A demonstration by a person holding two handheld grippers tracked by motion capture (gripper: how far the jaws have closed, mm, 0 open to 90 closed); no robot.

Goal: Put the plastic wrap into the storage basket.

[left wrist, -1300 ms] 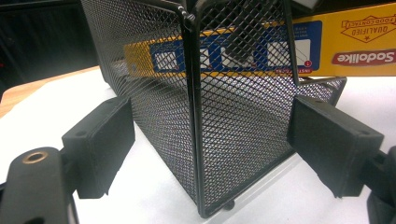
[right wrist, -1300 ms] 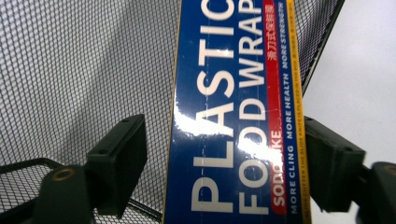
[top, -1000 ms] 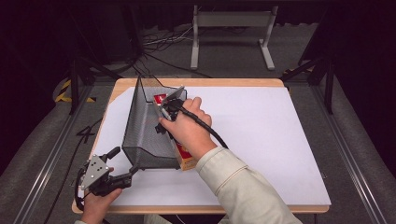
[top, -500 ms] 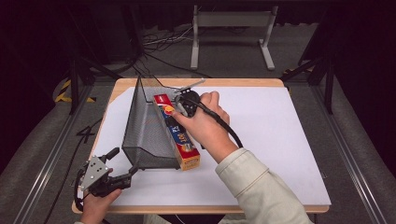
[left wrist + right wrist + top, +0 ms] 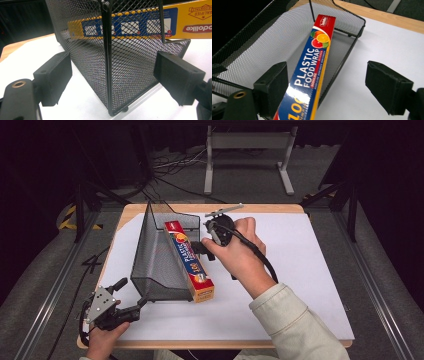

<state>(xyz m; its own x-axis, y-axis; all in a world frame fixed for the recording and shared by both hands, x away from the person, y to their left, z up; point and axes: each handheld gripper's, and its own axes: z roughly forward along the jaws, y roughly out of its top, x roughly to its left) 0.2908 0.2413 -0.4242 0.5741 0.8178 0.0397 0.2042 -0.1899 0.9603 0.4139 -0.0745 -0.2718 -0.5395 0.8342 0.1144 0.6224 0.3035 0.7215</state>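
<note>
Right gripper (image 5: pixel 207 247): jaws are seen standing apart, nothing pressed between the pads; in its own view the jaws (image 5: pixel 329 92) are spread wide, with the near end of the box lying beside the left jaw and not clamped. It is carried in a hand (image 5: pixel 237 252) above the white mat, just right of the box.

Left gripper (image 5: pixel 127 307): held at the near left corner of the table, jaws parted. In its own view (image 5: pixel 110 80) the two pads are set either side of the near corner post of the basket, neither pad touching the mesh.

Plastic food wrap box (image 5: pixel 190 261): long carton, blue and yellow with a red end, laid aslant on the right-hand rim of the basket, its far red end inside (image 5: pixel 315 55), its near end jutting past the basket's front.

Mesh basket (image 5: pixel 150 255): black wire, tall back wall at the left, low wall at the right; stood on the mat.

White mat (image 5: pixel 310 270): spread over the wooden table (image 5: pixel 260 208).
</note>
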